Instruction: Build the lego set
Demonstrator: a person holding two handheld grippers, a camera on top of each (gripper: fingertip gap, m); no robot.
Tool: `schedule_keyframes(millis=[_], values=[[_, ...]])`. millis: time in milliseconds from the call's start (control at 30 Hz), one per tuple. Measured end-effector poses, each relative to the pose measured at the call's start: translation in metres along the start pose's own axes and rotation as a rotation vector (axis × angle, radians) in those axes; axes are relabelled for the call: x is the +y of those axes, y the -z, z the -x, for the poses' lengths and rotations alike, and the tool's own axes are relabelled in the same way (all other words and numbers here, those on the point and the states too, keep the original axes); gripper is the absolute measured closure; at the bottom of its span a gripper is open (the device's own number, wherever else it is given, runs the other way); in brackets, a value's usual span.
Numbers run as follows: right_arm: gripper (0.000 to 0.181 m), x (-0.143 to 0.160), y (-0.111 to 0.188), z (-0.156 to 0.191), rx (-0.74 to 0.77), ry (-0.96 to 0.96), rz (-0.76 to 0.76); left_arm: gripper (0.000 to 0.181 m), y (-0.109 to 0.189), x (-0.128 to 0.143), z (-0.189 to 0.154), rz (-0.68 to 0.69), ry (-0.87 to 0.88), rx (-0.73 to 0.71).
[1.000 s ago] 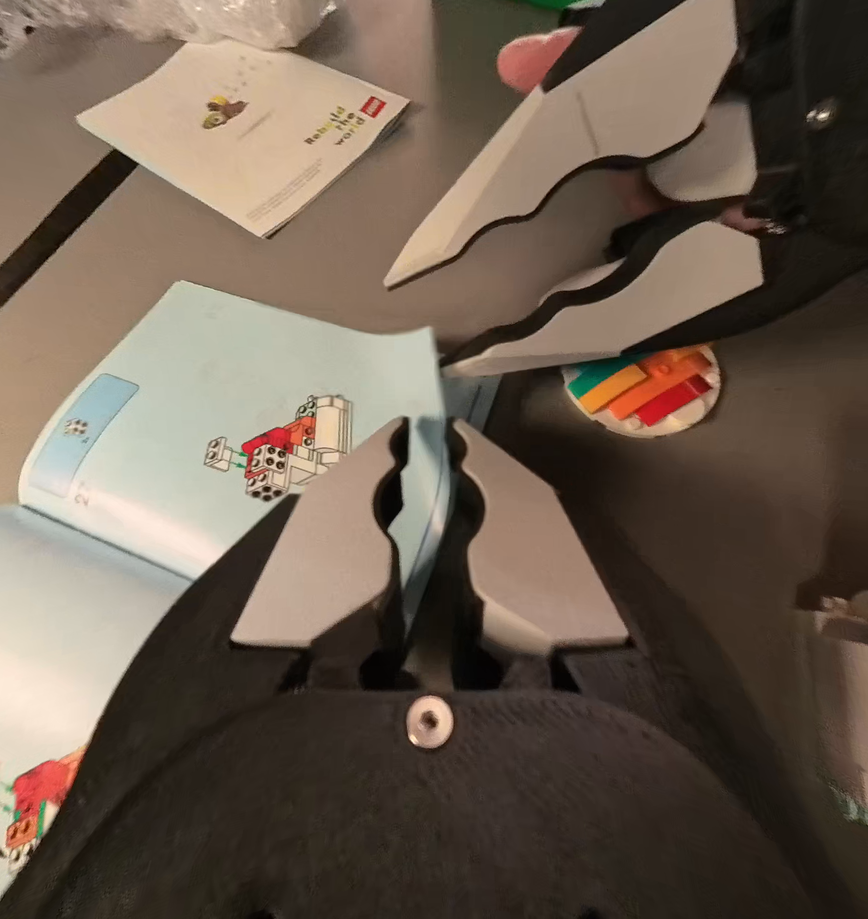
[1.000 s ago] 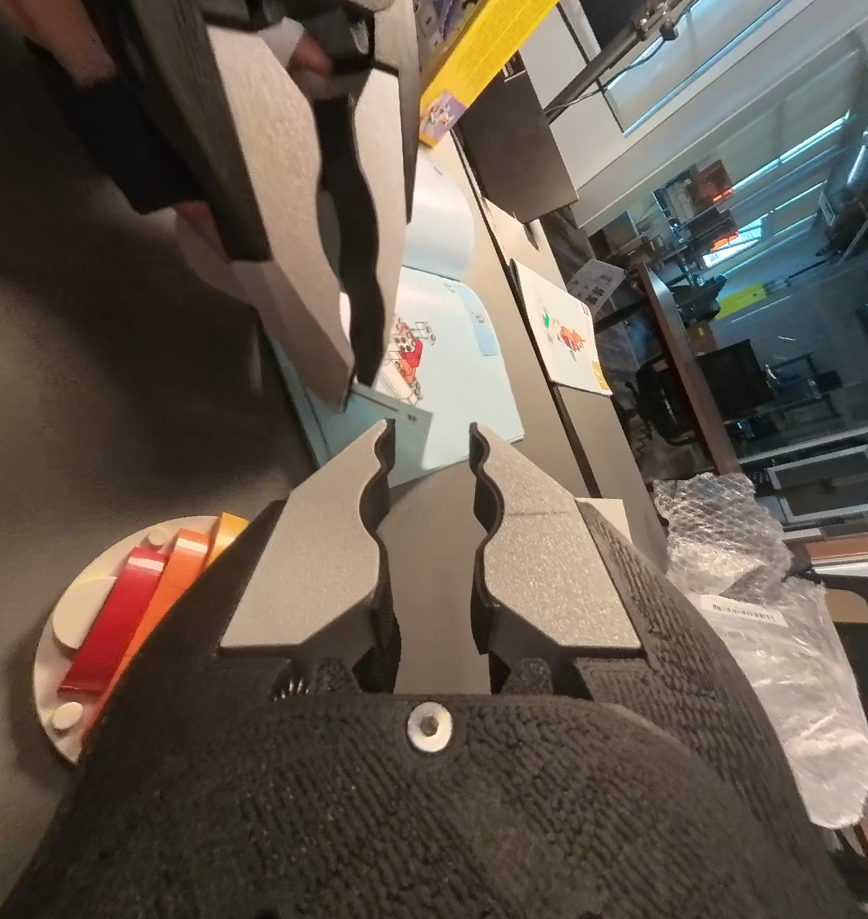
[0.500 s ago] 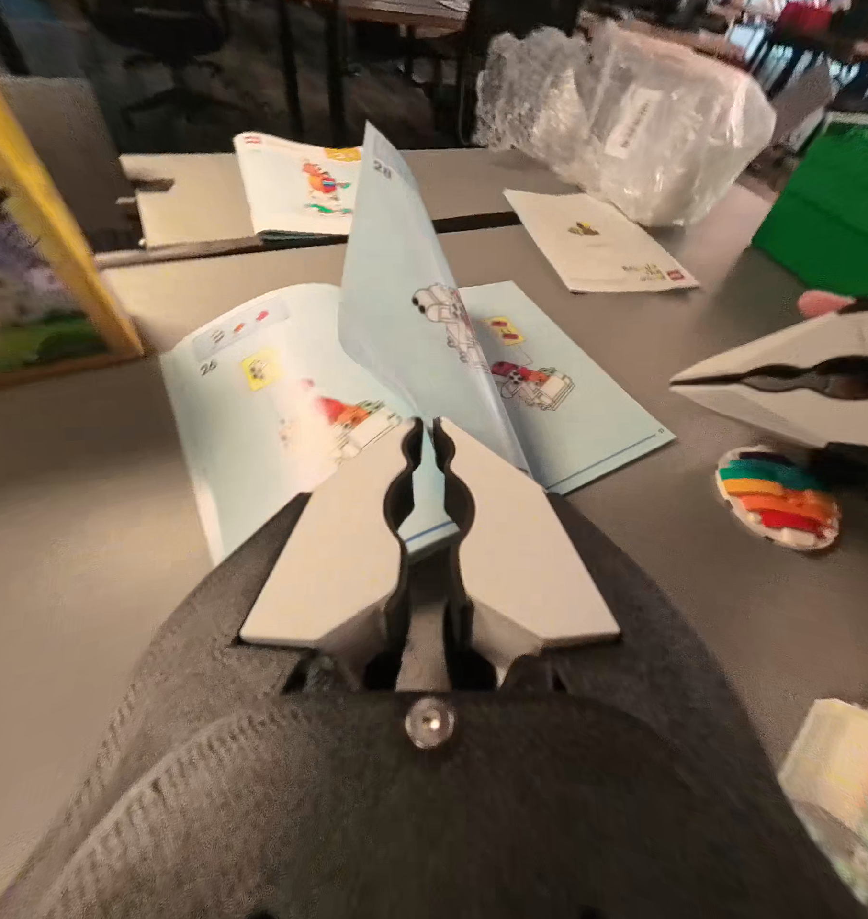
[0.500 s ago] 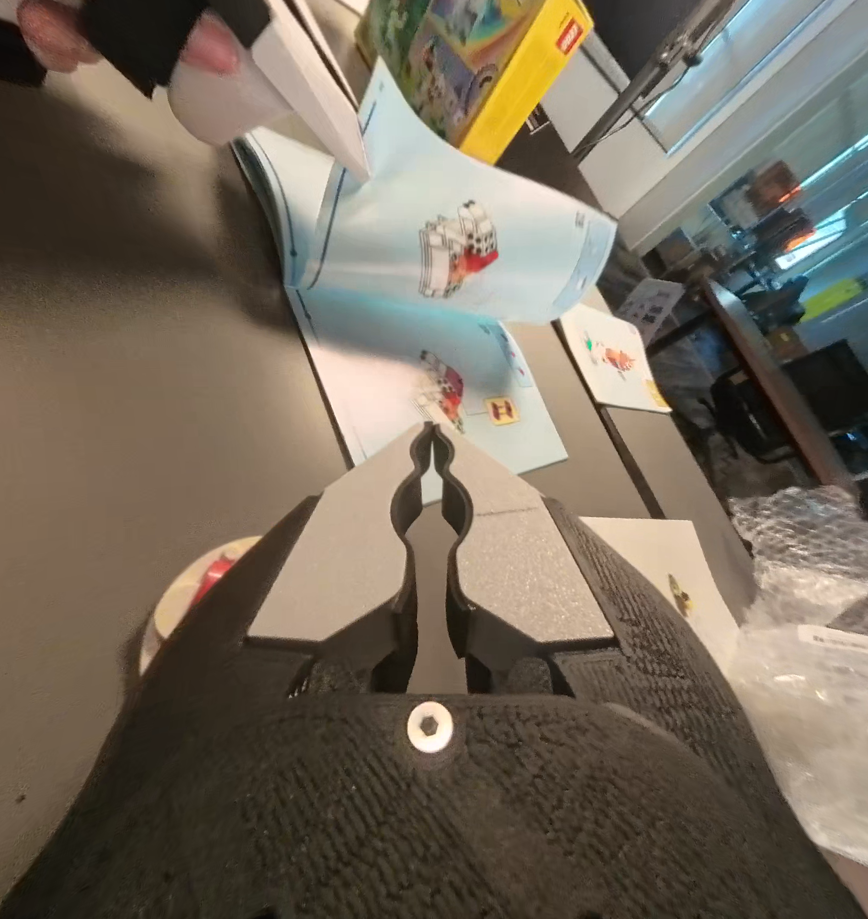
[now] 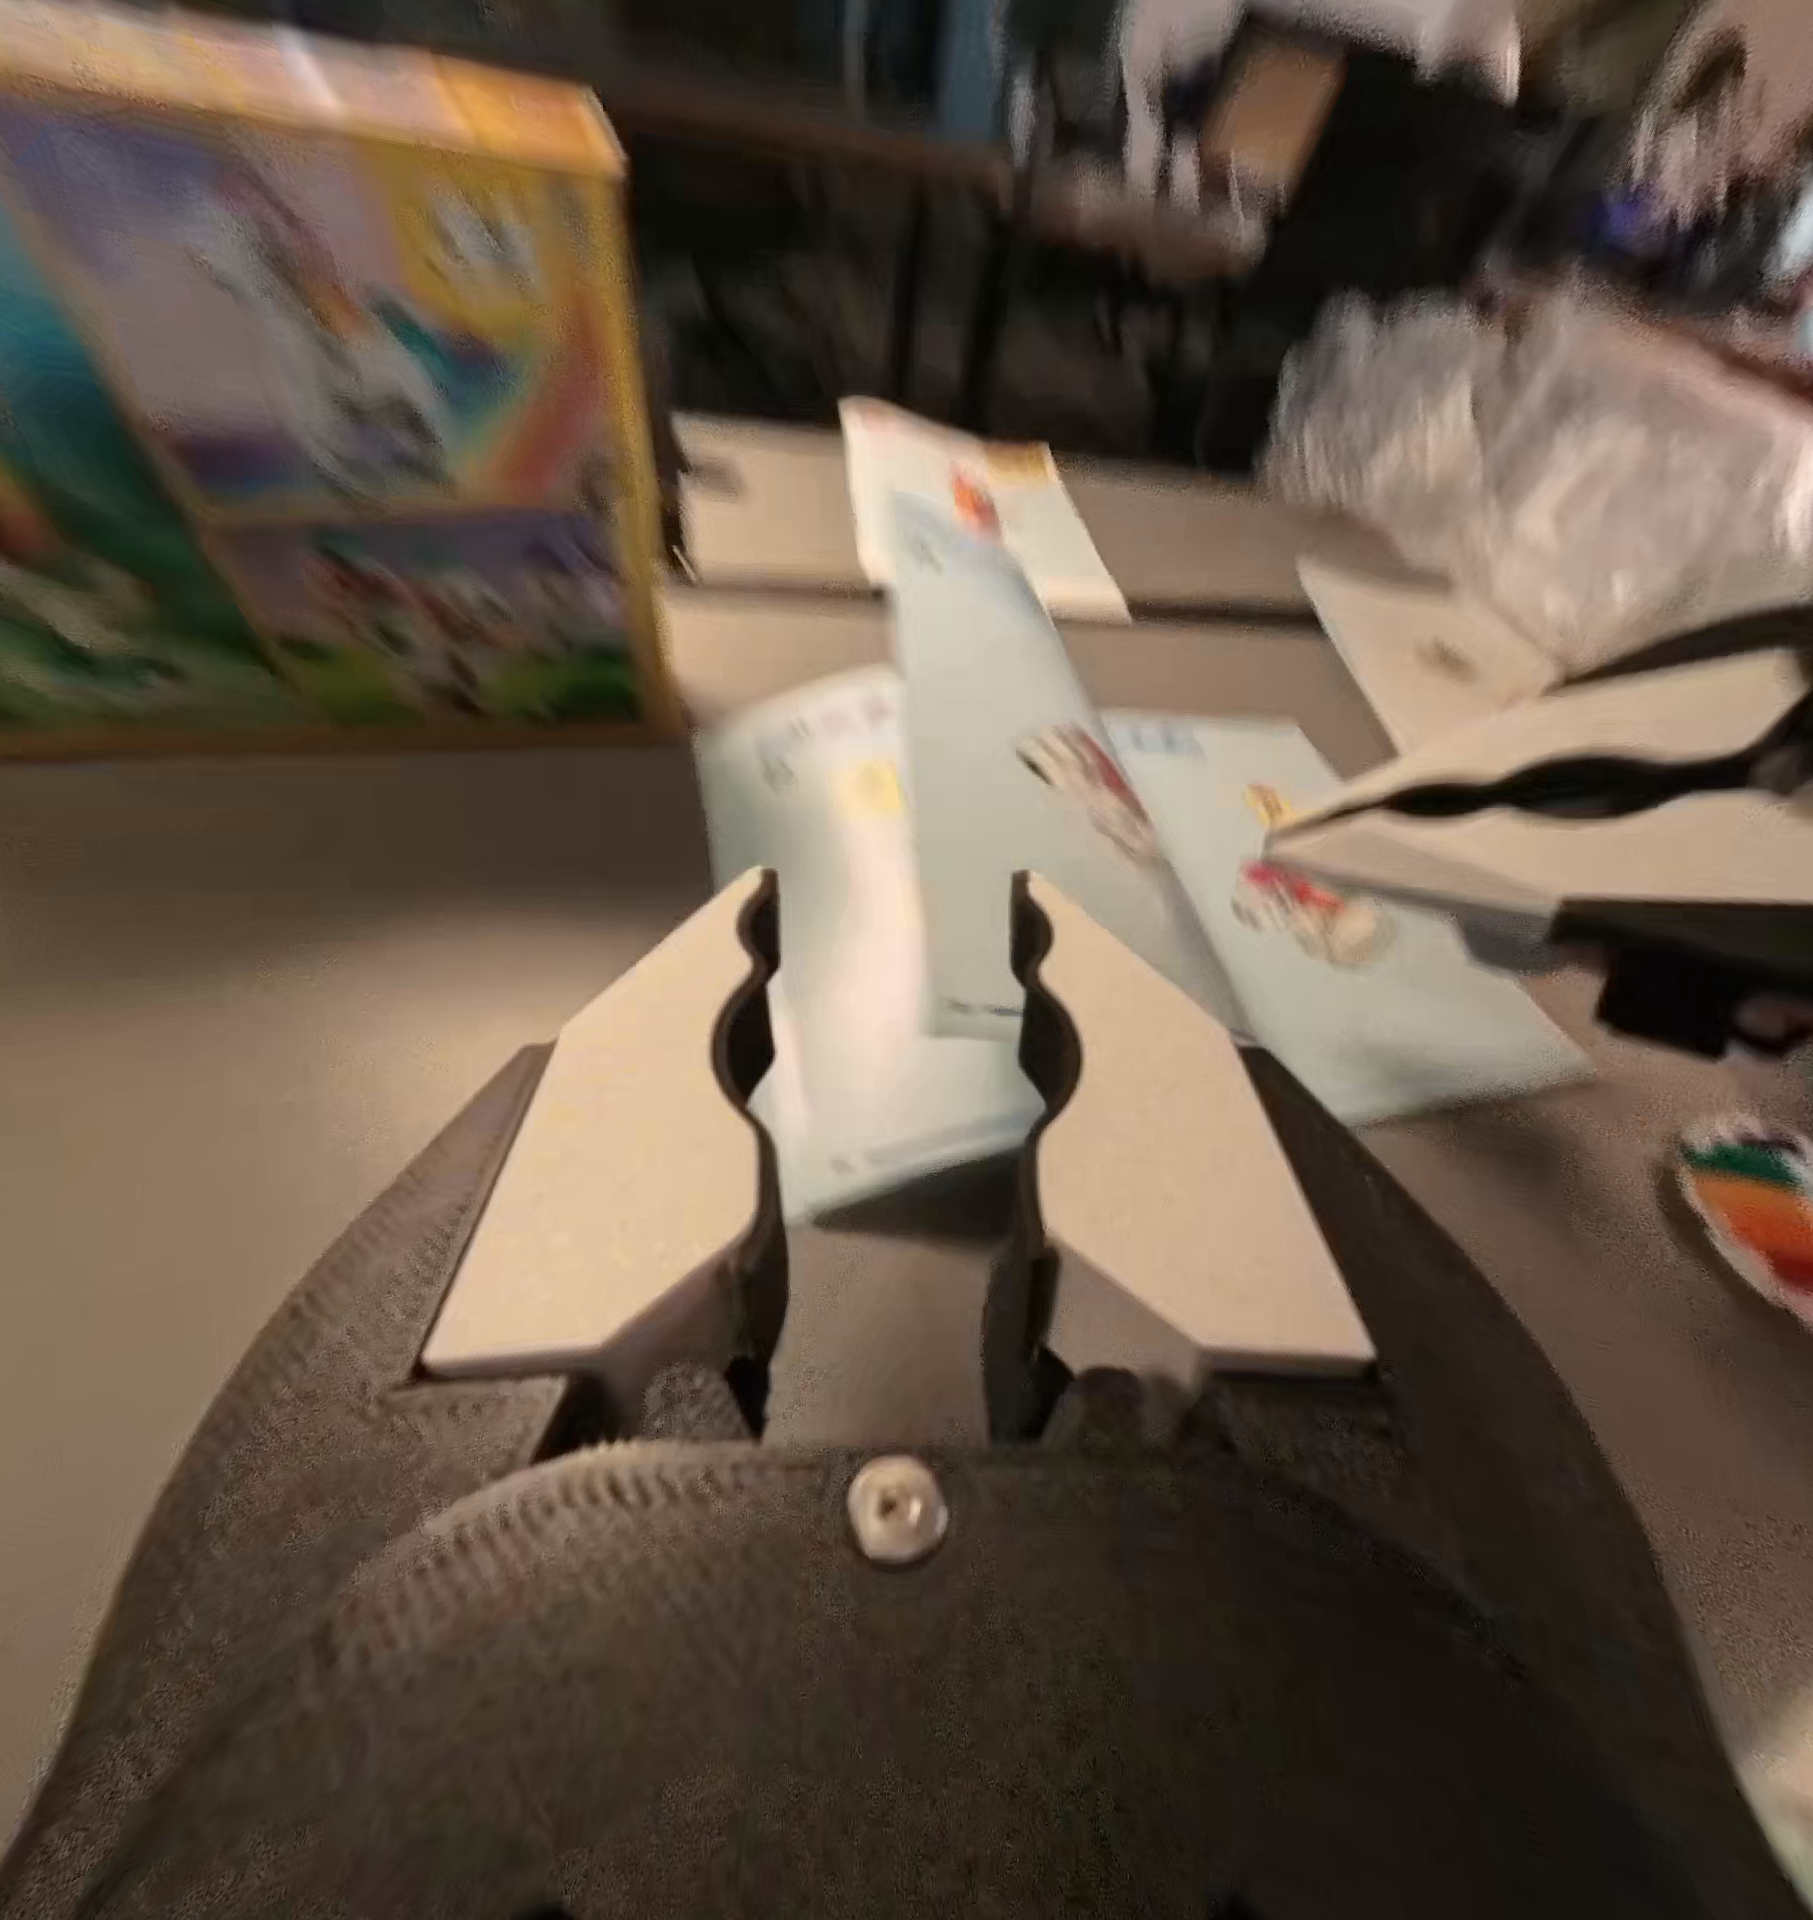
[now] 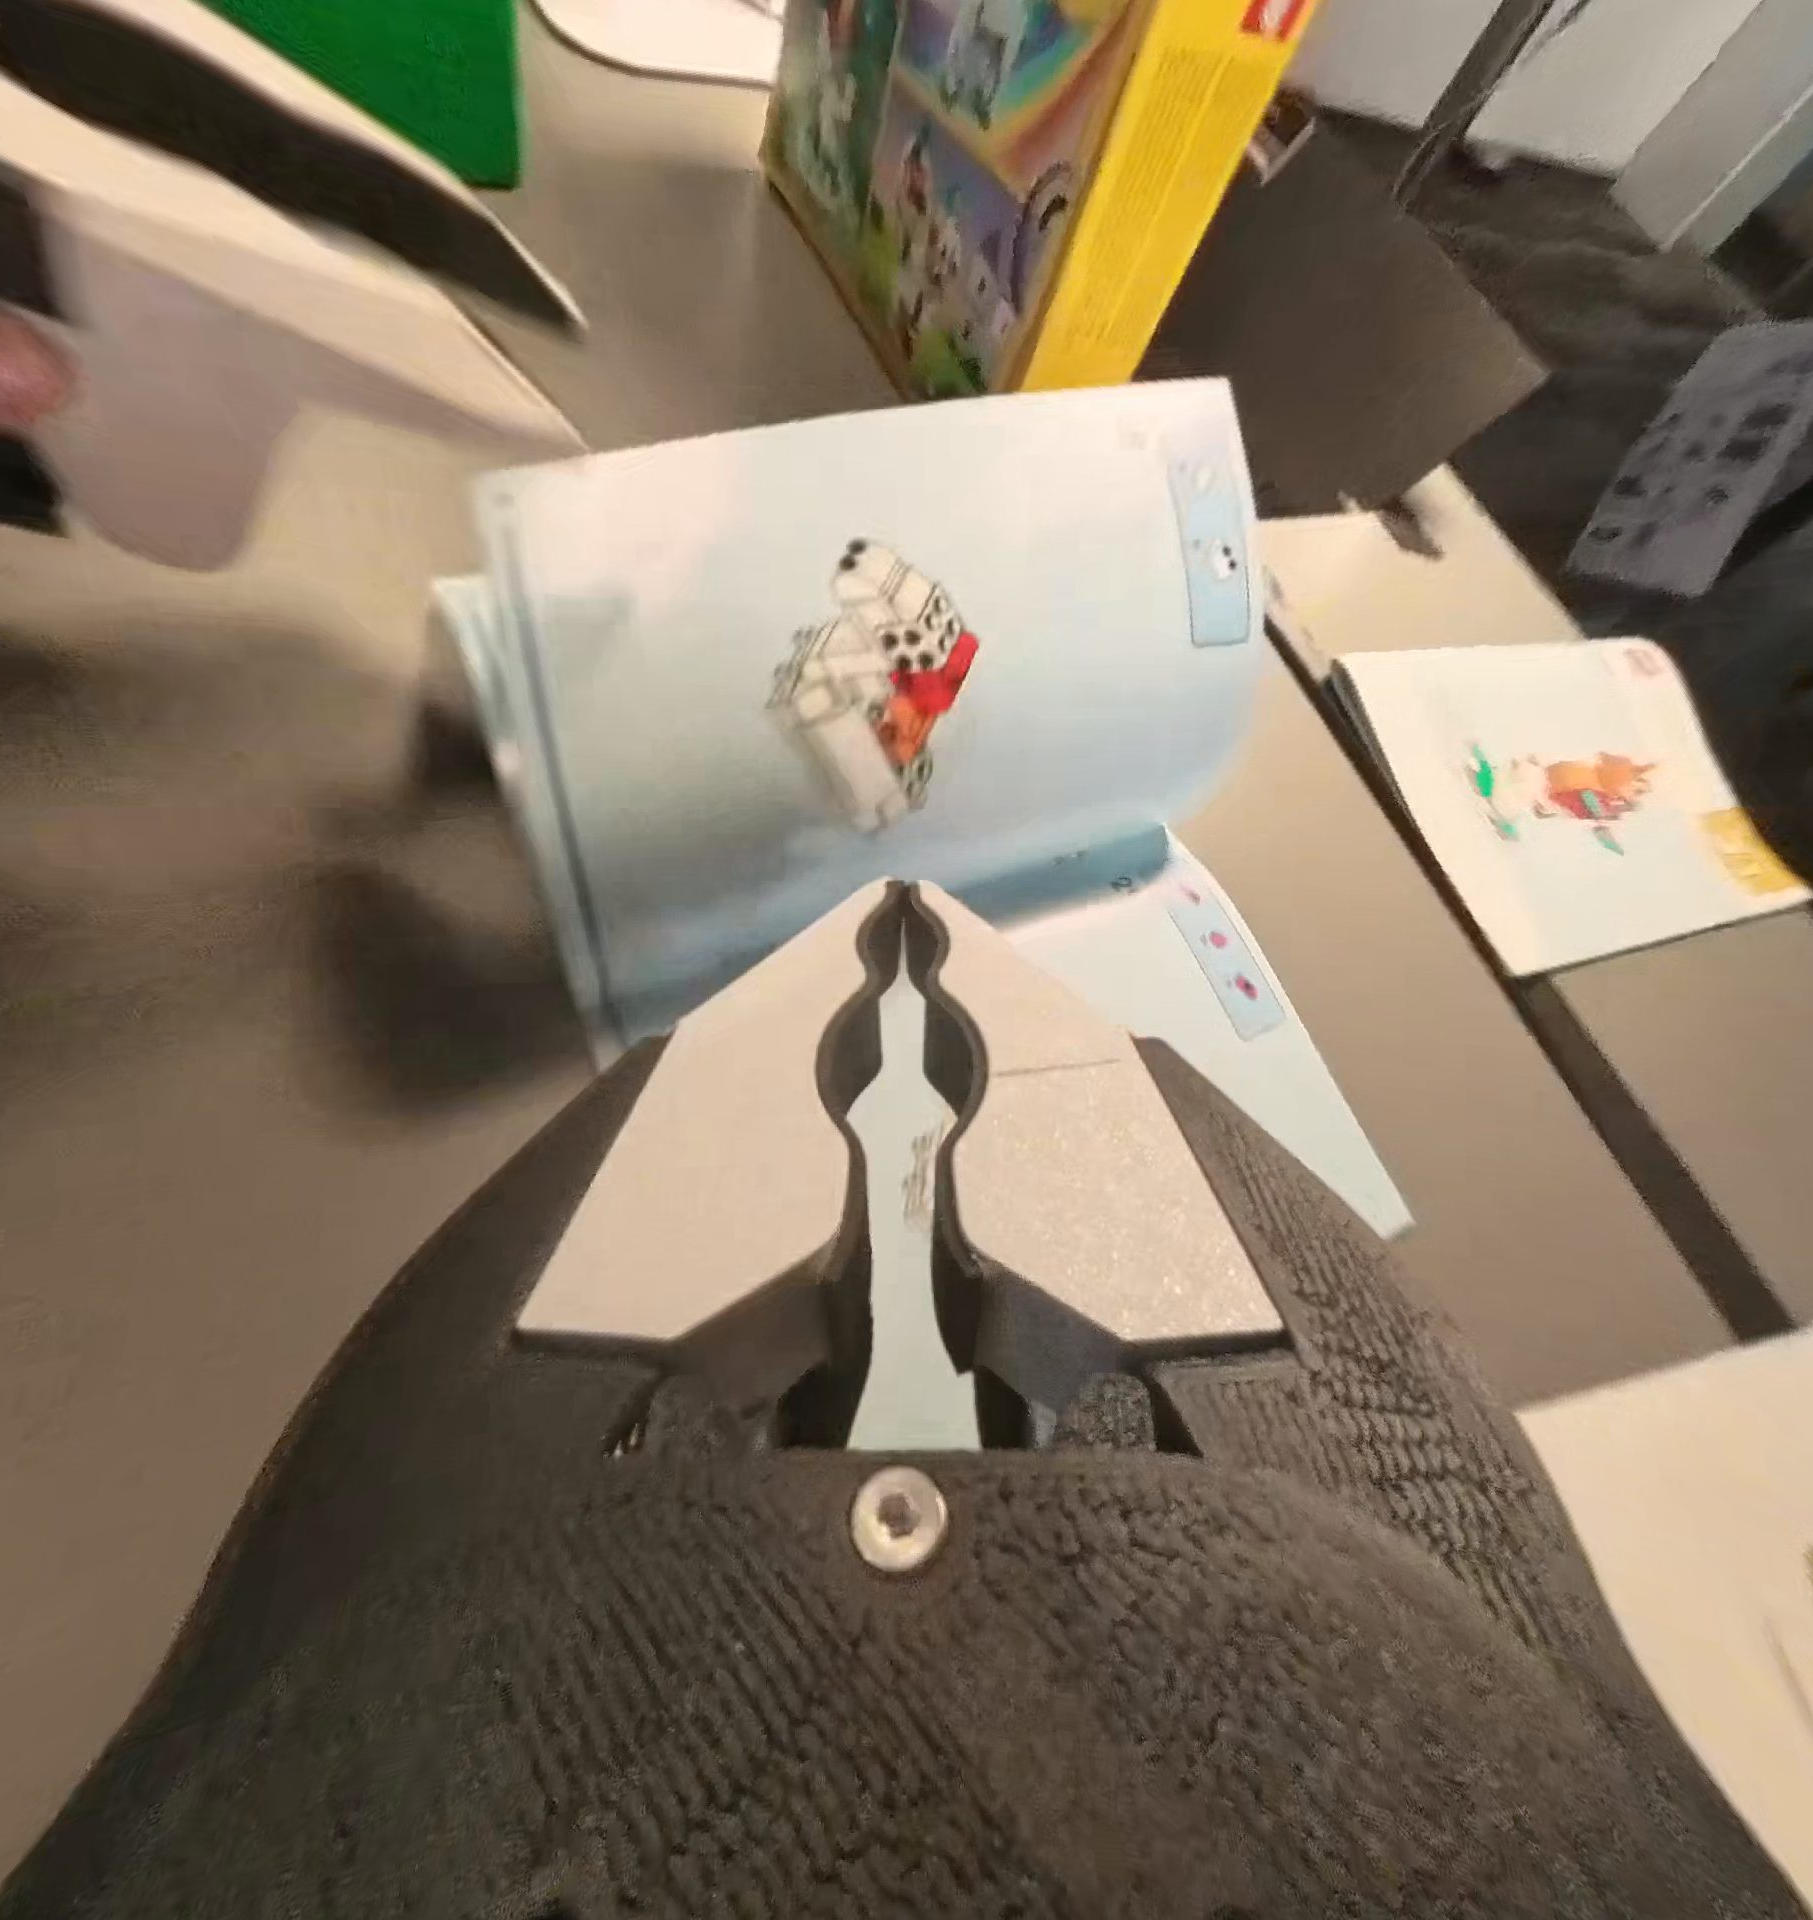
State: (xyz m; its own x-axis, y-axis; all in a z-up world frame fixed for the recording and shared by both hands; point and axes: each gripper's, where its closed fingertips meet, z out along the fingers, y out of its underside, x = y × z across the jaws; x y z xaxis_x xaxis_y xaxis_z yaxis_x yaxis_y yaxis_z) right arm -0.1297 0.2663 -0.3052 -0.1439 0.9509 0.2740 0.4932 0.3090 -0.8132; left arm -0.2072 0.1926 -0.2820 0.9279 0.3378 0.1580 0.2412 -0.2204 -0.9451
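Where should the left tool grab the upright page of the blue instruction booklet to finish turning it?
Take the standing page at its free near corner, coming straight in from the booklet's near edge. The sheet stands edge-on to the open left tool, lifted clear of the flat pages, so a finger can probably pass on each face. Avoid the spine side, where it is bound.

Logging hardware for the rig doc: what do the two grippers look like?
Both match: left gripper and right gripper have flat pale-grey fingers with wavy black inner edges, on a black ribbed-texture body with one silver screw. No cables or sleeves visible.
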Motion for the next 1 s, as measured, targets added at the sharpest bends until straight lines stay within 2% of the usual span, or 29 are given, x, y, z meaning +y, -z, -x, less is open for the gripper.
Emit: schedule_keyframes(millis=[33,100,200,267,433,533,600,700,833,1000], values=[[0.181,0.0,-0.011,-0.004,-0.014,-0.036,0.022,0.137,0.008,-0.016,0.01,-0.107,-0.022,-0.043],[0.181,0.005,-0.031,-0.007,-0.058,-0.086,0.074,0.135,0.019,-0.036,0.022,-0.228,-0.071,-0.098],[0.181,0.017,-0.051,-0.006,-0.102,-0.096,0.146,0.132,0.027,-0.048,0.024,-0.296,-0.115,-0.102],[0.181,0.015,-0.056,-0.003,-0.118,-0.063,0.14,0.132,0.031,-0.055,0.021,-0.329,-0.115,-0.085],[0.177,0.011,-0.063,0.008,-0.166,0.044,0.155,0.132,0.039,-0.065,0.023,-0.385,-0.059,-0.061],[0.156,0.003,-0.064,0.004,-0.148,0.06,0.135,0.132,0.045,-0.069,0.033,-0.412,-0.009,-0.072],[0.156,-0.009,-0.062,0.014,-0.223,0.012,0.087,0.132,0.05,-0.073,0.04,-0.432,0.022,-0.077],[0.154,-0.002,-0.065,0.029,-0.314,0.03,0.142,0.132,0.054,-0.075,0.049,-0.447,0.068,-0.081],[0.155,0.002,-0.066,0.035,-0.357,0.048,0.18,0.131,0.056,-0.076,0.054,-0.454,0.109,-0.068],[0.149,0.006,-0.064,0.03,-0.342,-0.003,0.199,0.128,0.057,-0.078,0.048,-0.464,0.131,-0.029]])
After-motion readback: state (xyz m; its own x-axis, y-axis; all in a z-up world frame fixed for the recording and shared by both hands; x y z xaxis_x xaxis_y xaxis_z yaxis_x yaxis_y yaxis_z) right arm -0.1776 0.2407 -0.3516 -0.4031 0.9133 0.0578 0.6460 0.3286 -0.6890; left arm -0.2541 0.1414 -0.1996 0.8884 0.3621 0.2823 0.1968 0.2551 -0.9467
